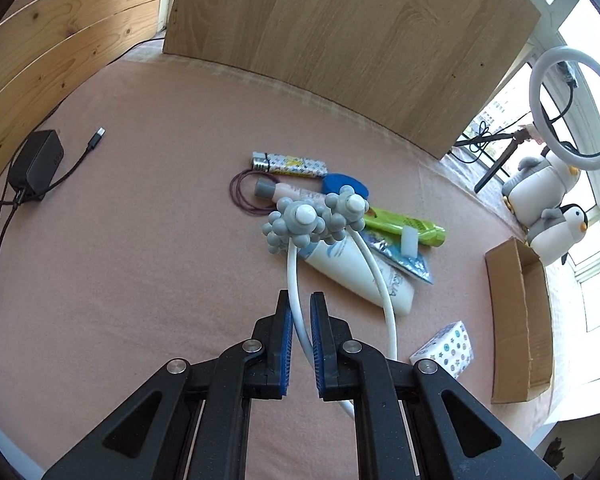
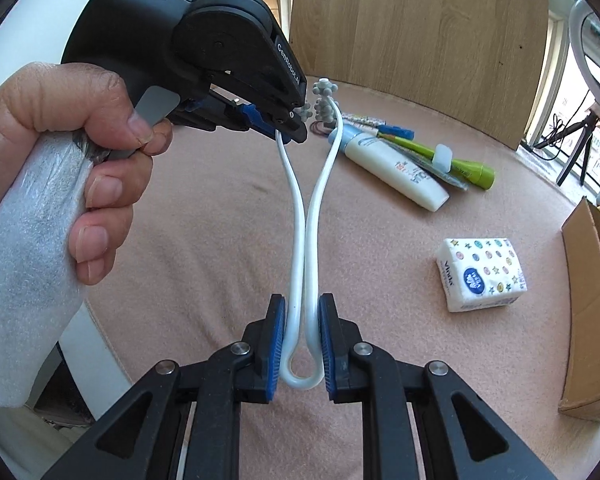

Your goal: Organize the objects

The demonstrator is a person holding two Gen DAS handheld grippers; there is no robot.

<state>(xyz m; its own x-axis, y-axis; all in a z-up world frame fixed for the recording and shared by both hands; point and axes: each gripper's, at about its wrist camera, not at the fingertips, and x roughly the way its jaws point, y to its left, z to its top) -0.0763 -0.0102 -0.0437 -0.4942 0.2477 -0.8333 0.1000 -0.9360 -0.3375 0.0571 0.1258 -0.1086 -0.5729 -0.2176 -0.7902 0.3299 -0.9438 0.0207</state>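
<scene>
White plastic, bent into a long U, is what we hold between both tools: the massager (image 2: 304, 240) with its two prongs ending in grey knobbly heads. In the right wrist view we see its looped bend pinched between the blue pads of the right gripper (image 2: 303, 344), which squeezes the two prongs nearly together, while the left gripper (image 2: 290, 128) comes in from the upper left, a bare hand (image 2: 72, 152) on its trigger, its tips closed on one prong just below a head. The left wrist view shows what that one hides: the left gripper (image 1: 300, 320) has narrow jaws around a single prong, and both heads (image 1: 315, 220) face us, each a cluster of grey balls around a white centre. Here we also see the pile beyond them on the pink cloth (image 1: 140, 240) (a white tube (image 1: 355, 272), a green tube (image 1: 407, 226), a patterned lighter (image 1: 290, 164)), plus a black charger (image 1: 36, 166) at far left. Both views share the tissue pack (image 2: 479, 274) and the cardboard box (image 1: 519, 320) to the right.
</scene>
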